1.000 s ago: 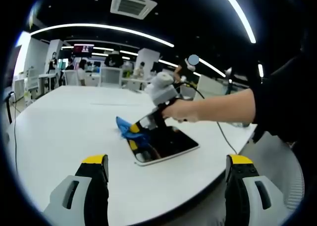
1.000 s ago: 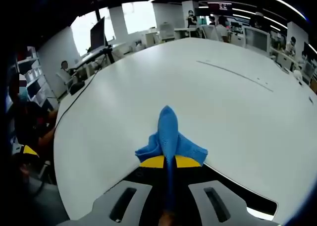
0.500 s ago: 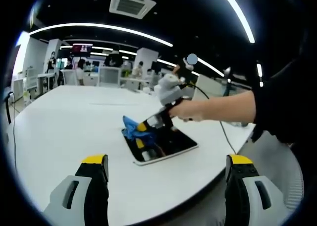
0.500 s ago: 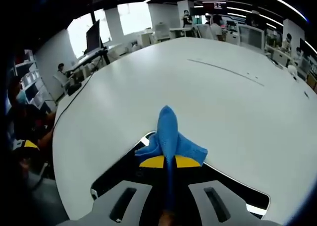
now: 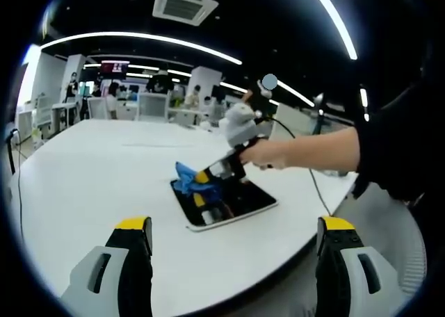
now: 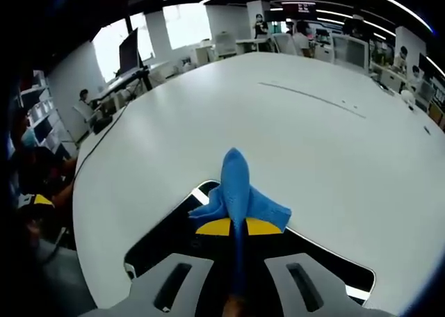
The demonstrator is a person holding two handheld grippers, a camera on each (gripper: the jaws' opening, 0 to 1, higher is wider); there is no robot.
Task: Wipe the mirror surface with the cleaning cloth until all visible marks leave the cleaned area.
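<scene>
- Setting: large white table (image 5: pixel 83 185) in open-plan office; ceiling light strips overhead, desks w/ people far behind.
- Nearest, left gripper view: left gripper (image 5: pixel 233 261) held off table edge, jaws wide apart, nothing between them, well apart from mirror.
- Mid-table: mirror (image 5: pixel 240 204), dark rectangular slab w/ pale rim, flat near table's near edge; seen in right gripper view as dark glass (image 6: pixel 167 237) under the jaws.
- On mirror's far end: right gripper (image 5: pixel 208 178) in person's hand (image 5: pixel 268 153), jaws clamped on cleaning cloth (image 6: pixel 240 192); blue cloth bunched, pressed at far rim of glass.
- Risk 1: cloth riding over far rim onto table, so stroke misses glass; cause = contact right at edge.
- Risk 2: mirror sliding toward table edge under push; cause = nothing bracing it, left gripper idle.
- Risk 3: yellow jaw tips scraping glass if cloth slips back.
- Marks on glass: too small to tell.
- Vs 1.0 s ago: cloth & right gripper shifted from near-left corner toward far end; more dark glass showing in right gripper view; left gripper unchanged.
</scene>
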